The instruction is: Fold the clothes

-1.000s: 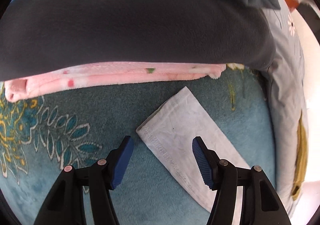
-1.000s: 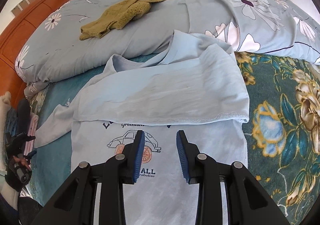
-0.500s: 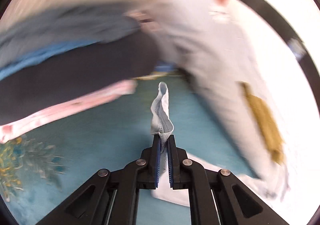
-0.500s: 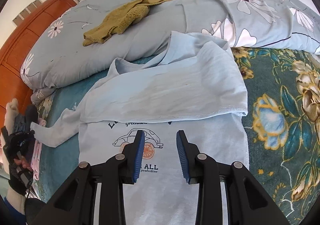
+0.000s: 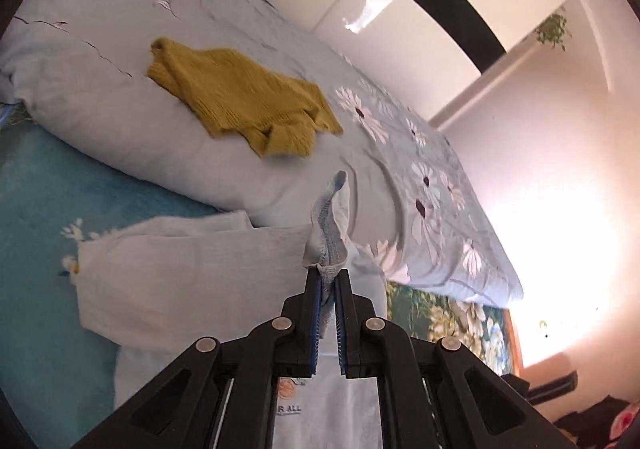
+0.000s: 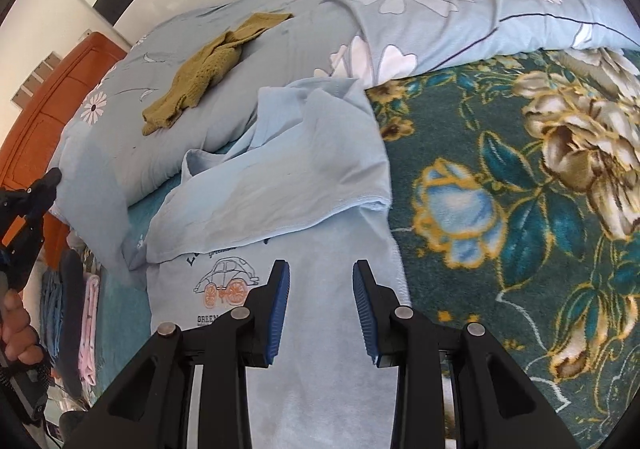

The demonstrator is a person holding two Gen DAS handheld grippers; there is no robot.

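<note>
- The shirt [image 6: 320, 289] lies print-up on the blanket [image 6: 520, 209]. One side flap is already folded across its top; the sleeve [image 5: 328, 217] on the left side is not yet laid in, and the final folds look undone.
- The left gripper [image 5: 327, 289] is clamped on that sleeve's hemmed end, which stands up crumpled from the pads.
- The right gripper [image 6: 320, 309] hovers over the print, jaws part open, nothing between them.
- Shirt: thin, pale-blue, limp jersey. Blanket: plush, floral.
- A mustard knit [image 5: 240, 101] waits on the duvet [image 5: 120, 109] (probably unfolded; view oblique).
</note>
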